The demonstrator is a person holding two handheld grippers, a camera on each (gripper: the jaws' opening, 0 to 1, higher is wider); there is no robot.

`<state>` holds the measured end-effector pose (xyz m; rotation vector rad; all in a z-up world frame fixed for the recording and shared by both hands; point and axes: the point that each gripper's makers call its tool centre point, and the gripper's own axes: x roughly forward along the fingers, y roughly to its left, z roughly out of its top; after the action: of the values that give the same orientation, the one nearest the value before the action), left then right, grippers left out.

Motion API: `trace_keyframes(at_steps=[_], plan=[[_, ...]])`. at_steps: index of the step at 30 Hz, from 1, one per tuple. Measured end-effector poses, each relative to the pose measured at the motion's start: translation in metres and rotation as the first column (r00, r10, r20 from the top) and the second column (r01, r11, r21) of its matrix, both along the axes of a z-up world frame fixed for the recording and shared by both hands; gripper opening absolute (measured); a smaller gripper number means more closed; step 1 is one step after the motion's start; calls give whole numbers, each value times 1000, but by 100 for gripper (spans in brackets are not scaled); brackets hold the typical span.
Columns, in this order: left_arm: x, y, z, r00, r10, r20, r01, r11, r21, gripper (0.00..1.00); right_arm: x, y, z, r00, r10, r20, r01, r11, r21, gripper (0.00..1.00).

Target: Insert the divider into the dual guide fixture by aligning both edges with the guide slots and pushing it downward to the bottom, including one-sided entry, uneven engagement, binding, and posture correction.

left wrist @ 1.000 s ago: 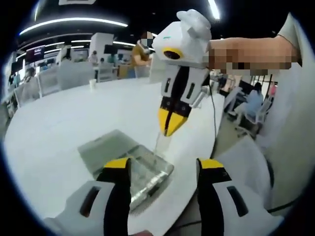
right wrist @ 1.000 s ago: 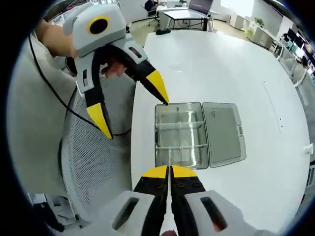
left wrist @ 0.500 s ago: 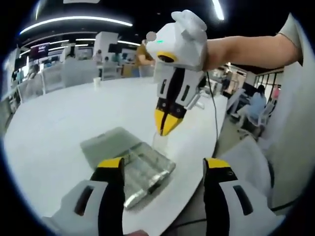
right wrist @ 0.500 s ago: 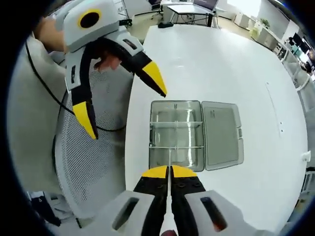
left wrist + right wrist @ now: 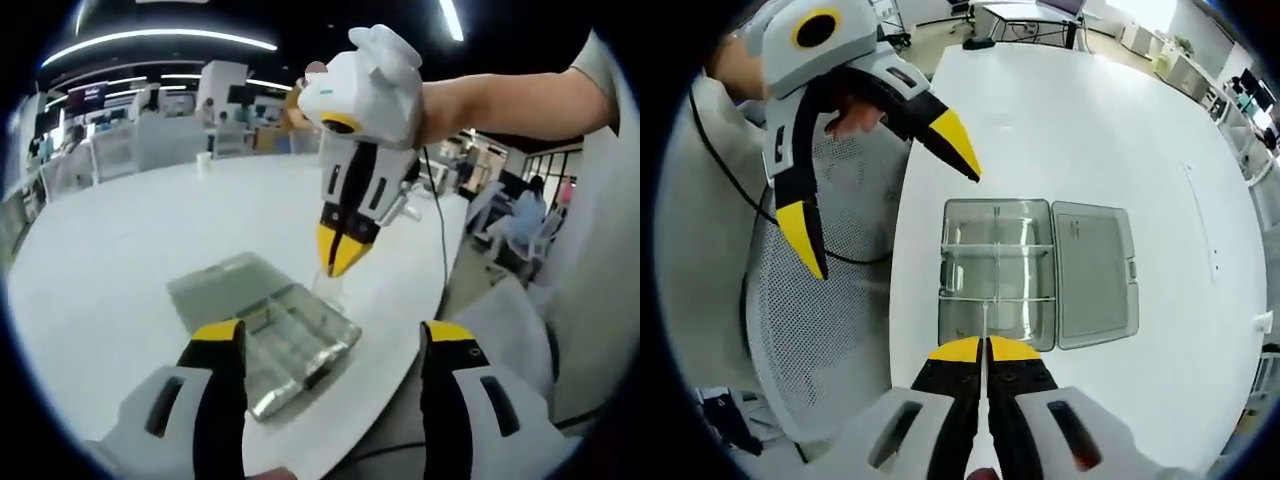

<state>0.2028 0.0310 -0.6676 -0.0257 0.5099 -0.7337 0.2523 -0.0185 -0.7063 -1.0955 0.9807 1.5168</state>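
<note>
1. A big round white table (image 5: pixel 1110 130) stands in an open office lit by ceiling strip lights, with more white desks and seated people far behind it in my left gripper view.
2. Near the table's edge on my side lies a clear plastic box, the dual guide fixture (image 5: pixel 997 272) (image 5: pixel 285 335), with its lid (image 5: pixel 1095 272) swung open flat on the table beside it.
3. Clear partitions already cross the inside of the fixture and split it into compartments.
4. My right gripper (image 5: pixel 983 350) (image 5: pixel 342 255) is clenched on the divider (image 5: pixel 984 325), a thin clear sheet that I see edge-on as a pale line rising from between the yellow tips.
5. In the right gripper view the divider's far end sits over the near part of the fixture; I cannot tell whether its edges are in the guide slots.
6. In my left gripper view the right gripper points down at the fixture's right end, with the divider (image 5: pixel 328 288) faint below its tips.
7. My left gripper (image 5: pixel 333 345) (image 5: pixel 885 205) is released, jaws spread wide and holding nothing.
8. It hangs to the left of the fixture, off the table's edge, above a mesh-backed chair (image 5: pixel 825 340).
9. A black cable (image 5: pixel 740 180) loops down near that chair.
</note>
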Motion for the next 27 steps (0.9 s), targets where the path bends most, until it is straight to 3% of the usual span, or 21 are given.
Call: trace_keyframes(at_steps=[27], plan=[[-1,4,-4,1000,16,-15,-16,1000,-4,69,5,1,-15,1000,-11,-11,11,1000,-25,0]])
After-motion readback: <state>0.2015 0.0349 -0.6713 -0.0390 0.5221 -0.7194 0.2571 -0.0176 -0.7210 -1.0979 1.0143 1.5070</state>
